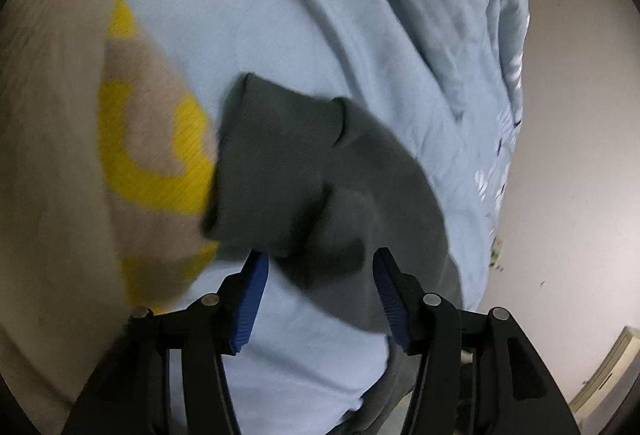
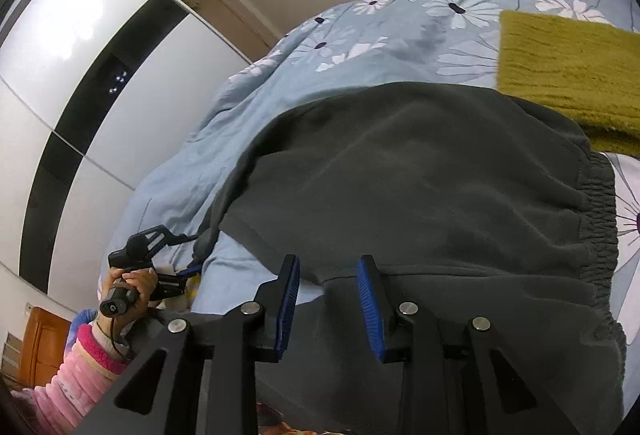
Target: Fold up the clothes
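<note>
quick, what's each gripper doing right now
left gripper: open, dark grey pants leg lying between the fingers, not clamped.
right gripper: open, over the pants near the waistband, gripping nothing.

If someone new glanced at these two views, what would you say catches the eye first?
The dark grey trousers spread across the blue flowered bedcover fill the right wrist view, with an olive knitted garment lying at their upper right. In the left wrist view, the beige sweater with yellow lettering stands out at left, beside a trouser leg.
</note>
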`<state>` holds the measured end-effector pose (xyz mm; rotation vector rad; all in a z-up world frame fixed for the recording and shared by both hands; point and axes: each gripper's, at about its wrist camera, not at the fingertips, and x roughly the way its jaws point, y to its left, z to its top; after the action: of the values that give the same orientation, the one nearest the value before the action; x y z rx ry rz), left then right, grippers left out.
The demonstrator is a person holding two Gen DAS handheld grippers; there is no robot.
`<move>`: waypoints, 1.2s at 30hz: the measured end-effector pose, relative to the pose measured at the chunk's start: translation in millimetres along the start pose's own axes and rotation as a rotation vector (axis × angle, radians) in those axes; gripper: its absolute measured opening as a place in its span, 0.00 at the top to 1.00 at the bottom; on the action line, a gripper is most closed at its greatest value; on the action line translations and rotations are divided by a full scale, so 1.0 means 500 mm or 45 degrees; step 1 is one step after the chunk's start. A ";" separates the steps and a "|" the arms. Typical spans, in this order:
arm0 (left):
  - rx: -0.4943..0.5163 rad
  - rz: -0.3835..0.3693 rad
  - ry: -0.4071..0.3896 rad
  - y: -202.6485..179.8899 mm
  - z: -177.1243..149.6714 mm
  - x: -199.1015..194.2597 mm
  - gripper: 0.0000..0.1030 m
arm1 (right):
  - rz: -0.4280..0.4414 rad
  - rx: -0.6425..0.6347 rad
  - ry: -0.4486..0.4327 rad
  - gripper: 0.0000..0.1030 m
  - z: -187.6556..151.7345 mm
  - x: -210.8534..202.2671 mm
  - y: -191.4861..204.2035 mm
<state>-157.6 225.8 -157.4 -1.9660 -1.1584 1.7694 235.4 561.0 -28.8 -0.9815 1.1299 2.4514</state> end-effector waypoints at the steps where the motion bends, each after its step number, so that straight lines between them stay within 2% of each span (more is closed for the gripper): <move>1: 0.016 0.005 -0.019 -0.003 -0.003 -0.004 0.70 | -0.001 0.001 -0.001 0.68 0.000 -0.002 -0.003; 2: 0.034 0.008 -0.043 -0.007 -0.007 -0.012 0.82 | -0.001 0.004 -0.003 0.68 0.000 -0.003 -0.006; 3: 0.054 0.008 -0.073 -0.010 -0.013 -0.024 0.84 | 0.001 0.009 -0.006 0.68 0.000 -0.006 -0.008; 7: 0.186 -0.018 -0.189 -0.038 -0.056 -0.104 0.86 | 0.011 0.020 -0.026 0.68 -0.002 -0.020 -0.012; 11: 0.242 -0.182 -0.159 -0.039 -0.134 -0.260 0.86 | 0.010 -0.005 -0.053 0.68 -0.005 -0.047 -0.010; 12: 0.265 -0.203 -0.181 -0.044 -0.150 -0.300 0.86 | 0.005 -0.015 -0.061 0.68 -0.005 -0.053 -0.010; 14: 0.295 -0.179 -0.259 -0.071 -0.153 -0.350 0.86 | -0.010 -0.019 -0.067 0.68 -0.002 -0.057 -0.019; 15: 0.297 -0.159 -0.277 -0.086 -0.142 -0.346 0.86 | -0.016 -0.014 -0.068 0.68 0.000 -0.054 -0.023; 19: 0.268 -0.084 -0.268 -0.143 -0.065 -0.249 0.86 | 0.015 0.062 -0.059 0.68 0.018 -0.026 -0.043; 26: 0.216 0.048 -0.253 -0.245 0.070 -0.080 0.85 | -0.050 -0.063 0.036 0.68 0.098 0.047 -0.034; 28: 0.201 0.086 -0.248 -0.274 0.109 -0.031 0.85 | -0.015 -0.016 0.060 0.68 0.120 0.068 -0.042; 30: 0.212 0.101 -0.258 -0.283 0.118 -0.024 0.85 | 0.031 0.047 0.079 0.68 0.140 0.087 -0.052; 33: 0.238 0.112 -0.280 -0.289 0.118 -0.031 0.85 | 0.102 0.140 0.108 0.51 0.170 0.116 -0.067; 36: 0.264 0.124 -0.302 -0.295 0.117 -0.039 0.86 | 0.166 0.234 0.131 0.51 0.196 0.140 -0.081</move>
<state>-267.2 290.2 -60.1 -1.7570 -0.9121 2.1249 158.3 658.7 -53.7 -1.0164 1.4675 2.3645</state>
